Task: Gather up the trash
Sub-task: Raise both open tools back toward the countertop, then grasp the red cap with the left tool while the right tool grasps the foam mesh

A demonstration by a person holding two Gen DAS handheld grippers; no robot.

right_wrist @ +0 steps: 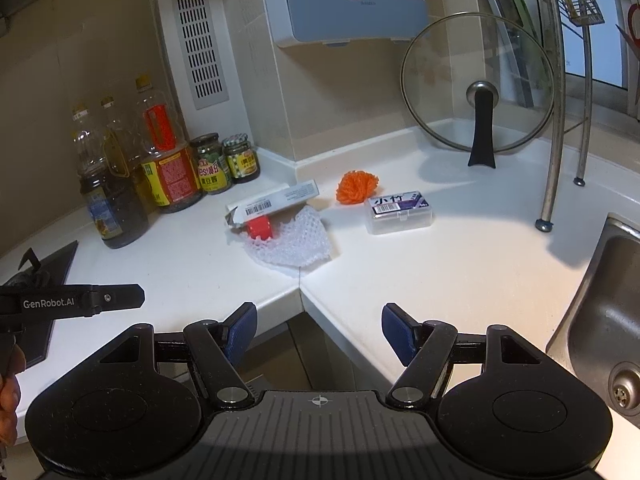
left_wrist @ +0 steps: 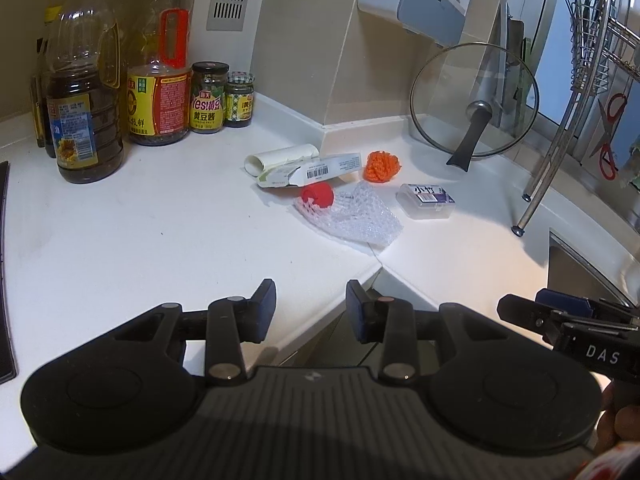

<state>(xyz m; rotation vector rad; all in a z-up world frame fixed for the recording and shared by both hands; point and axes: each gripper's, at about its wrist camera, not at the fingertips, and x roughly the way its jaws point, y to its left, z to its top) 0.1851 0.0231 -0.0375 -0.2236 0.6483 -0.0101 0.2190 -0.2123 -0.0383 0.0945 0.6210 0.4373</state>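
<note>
Trash lies dead ahead of both your grippers, clustered at the inner corner of the white surface (left_wrist: pixel 140 220), well beyond the fingertips and with bare surface between. Your left gripper (left_wrist: pixel 311 308) has its jaws parted a little with nothing between them; your right gripper (right_wrist: pixel 318 330) stands wider, also empty. Both hang off the near edge of the surface, over the notch where its two runs meet.

From the left gripper, the torn cardboard box (left_wrist: pixel 316 170) lies ahead with its long axis running across your view, left to right, so the jaws as they stand would straddle its length, not its narrow side; a turn of the wrist looks needed. A paper roll (left_wrist: pixel 280 158) lies just behind it, parallel. The red cap (left_wrist: pixel 318 196) sits against the box's near edge, resting on the white foam net (left_wrist: pixel 352 218), which is the nearest piece to either gripper. The orange mesh ball (left_wrist: pixel 382 166) sits ahead and to the right, with the small clear plastic box (left_wrist: pixel 426 200) further right again; those two look closer to your right gripper.

Around you: oil bottles (left_wrist: pixel 86 92) and sauce jars (left_wrist: pixel 208 98) far left, a glass pot lid (left_wrist: pixel 474 100) leaning on the tiled wall ahead right, a sink (right_wrist: pixel 604 312) close on the right gripper's right.
</note>
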